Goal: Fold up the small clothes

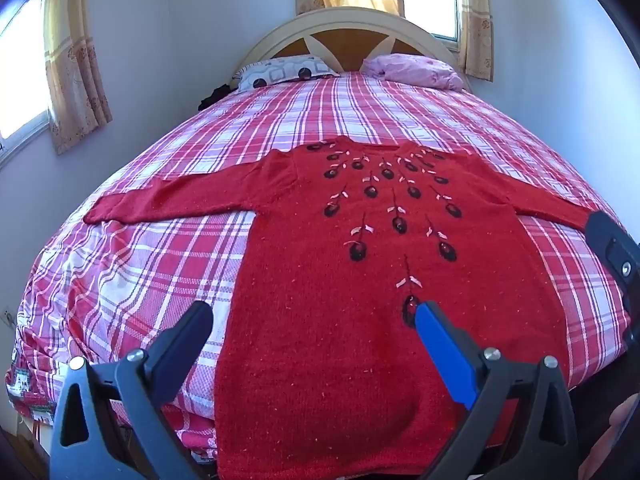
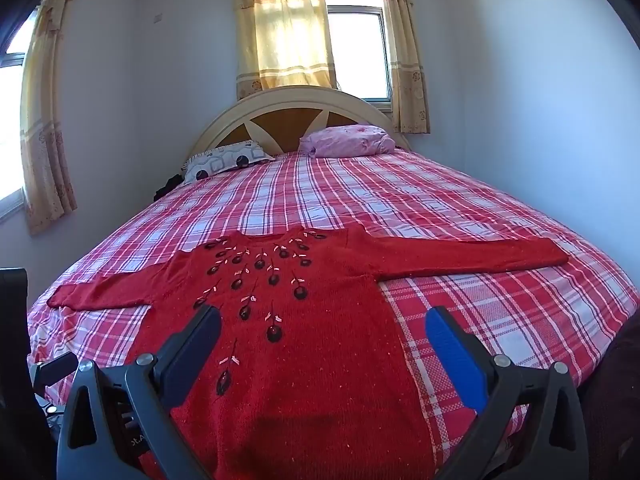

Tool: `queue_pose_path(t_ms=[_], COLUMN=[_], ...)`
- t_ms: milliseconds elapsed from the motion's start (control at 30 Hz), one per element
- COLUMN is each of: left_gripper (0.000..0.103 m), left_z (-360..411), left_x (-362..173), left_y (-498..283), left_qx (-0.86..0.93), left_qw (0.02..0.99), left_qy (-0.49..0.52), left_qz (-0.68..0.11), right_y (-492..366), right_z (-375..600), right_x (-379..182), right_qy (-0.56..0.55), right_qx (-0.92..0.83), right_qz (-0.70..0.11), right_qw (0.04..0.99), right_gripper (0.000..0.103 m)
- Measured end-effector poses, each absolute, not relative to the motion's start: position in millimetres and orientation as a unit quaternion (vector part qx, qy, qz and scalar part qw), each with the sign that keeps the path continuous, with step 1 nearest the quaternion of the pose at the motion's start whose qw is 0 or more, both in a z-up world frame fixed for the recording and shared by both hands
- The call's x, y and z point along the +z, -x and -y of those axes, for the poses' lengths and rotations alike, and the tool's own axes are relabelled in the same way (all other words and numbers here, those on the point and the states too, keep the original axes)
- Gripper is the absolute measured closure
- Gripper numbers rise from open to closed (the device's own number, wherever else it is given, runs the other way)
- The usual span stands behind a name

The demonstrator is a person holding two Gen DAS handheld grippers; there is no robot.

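A red knitted sweater point(image 1: 344, 280) with dark embroidered flowers lies flat, front up, on the plaid bed, both sleeves spread sideways; it also shows in the right wrist view point(image 2: 320, 344). My left gripper point(image 1: 314, 312) is open and empty, held above the sweater's lower left part near its hem. My right gripper point(image 2: 324, 318) is open and empty above the sweater's lower right part. The left sleeve point(image 1: 168, 196) reaches toward the bed's left edge, the right sleeve point(image 2: 472, 258) toward the right.
The bed point(image 1: 132, 264) has a red and white plaid cover. A patterned pillow point(image 1: 280, 70) and a pink pillow point(image 1: 412, 69) lie by the headboard point(image 1: 344, 40). Curtained windows are behind and to the left. The right gripper's body point(image 1: 612, 248) shows at the right edge.
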State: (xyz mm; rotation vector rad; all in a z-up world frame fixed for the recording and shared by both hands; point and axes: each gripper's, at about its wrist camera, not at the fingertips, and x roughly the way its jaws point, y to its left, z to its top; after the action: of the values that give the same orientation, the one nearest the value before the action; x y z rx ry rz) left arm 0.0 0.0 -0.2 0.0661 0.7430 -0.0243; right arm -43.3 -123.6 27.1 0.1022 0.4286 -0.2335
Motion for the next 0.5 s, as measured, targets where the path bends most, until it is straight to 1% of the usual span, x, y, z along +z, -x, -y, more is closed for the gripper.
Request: queue_pose_path(t_ms=[500], left_gripper=[0.0], left_z=[-2.2], left_x=[-2.4], left_y=[-2.9], left_qx=[-0.008], left_qw=[0.929], left_qy=[-0.036], left_qz=[-0.368], right_y=[39.6], right_z=[127.9], right_x=[23.0], right_qy=[-0.056], right_qx=[-0.12], right_qz=[-0.224], right_qw=[0.966], right_gripper=[0.001])
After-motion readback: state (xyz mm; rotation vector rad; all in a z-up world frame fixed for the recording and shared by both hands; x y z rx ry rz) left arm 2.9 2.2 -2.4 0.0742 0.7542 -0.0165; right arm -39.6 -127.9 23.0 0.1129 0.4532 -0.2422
